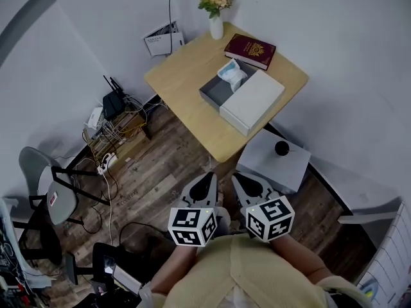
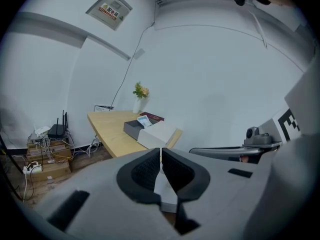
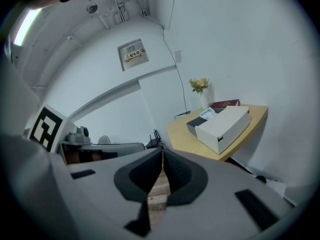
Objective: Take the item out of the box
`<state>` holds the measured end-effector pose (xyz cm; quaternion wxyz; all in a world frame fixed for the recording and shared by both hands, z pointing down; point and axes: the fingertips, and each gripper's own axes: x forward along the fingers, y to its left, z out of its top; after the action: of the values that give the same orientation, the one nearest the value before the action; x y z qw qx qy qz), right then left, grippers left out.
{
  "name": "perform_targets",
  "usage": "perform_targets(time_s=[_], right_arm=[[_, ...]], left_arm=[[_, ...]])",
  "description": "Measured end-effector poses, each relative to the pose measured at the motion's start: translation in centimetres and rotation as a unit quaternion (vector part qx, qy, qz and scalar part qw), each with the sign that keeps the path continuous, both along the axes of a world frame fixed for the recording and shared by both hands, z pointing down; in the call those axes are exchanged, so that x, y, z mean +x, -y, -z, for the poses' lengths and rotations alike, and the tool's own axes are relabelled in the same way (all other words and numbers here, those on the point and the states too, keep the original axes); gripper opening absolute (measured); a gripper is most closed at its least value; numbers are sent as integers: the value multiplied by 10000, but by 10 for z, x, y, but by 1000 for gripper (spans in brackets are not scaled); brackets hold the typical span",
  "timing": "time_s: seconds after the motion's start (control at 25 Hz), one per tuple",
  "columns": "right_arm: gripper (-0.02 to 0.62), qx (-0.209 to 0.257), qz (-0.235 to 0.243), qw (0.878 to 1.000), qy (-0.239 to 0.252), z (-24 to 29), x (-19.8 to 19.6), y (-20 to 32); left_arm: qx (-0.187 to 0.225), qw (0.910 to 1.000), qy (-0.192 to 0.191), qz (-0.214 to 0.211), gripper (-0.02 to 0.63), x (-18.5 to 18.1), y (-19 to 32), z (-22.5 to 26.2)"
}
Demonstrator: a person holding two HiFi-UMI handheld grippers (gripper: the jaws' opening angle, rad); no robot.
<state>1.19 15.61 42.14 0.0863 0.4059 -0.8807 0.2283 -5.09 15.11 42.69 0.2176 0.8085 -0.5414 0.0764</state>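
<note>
A grey open box lies on the small wooden table, with its white lid resting across its right half. A pale blue and white packet sticks out of the box's far end. Both grippers hang side by side short of the table's near corner, well apart from the box. My left gripper is shut and empty, and so is my right gripper. In the left gripper view the shut left gripper points towards the box; in the right gripper view the shut right gripper has the lid ahead to its right.
A red book and a white vase of flowers stand at the table's far side. A low white unit with a black object sits right of the table. A router and tangled cables lie left, and a grey chair further left.
</note>
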Motion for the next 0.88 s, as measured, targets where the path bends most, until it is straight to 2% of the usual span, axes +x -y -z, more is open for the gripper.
perform_targets(time_s=[0.32, 0.88], right_arm=[[31, -46, -154, 9998, -81, 1, -10, 48], [31, -131, -291, 9991, -275, -3, -49, 113]], left_arm=[[-28, 9994, -71, -337, 31, 1, 51, 2], [-184, 9981, -226, -550, 31, -30, 111, -5]])
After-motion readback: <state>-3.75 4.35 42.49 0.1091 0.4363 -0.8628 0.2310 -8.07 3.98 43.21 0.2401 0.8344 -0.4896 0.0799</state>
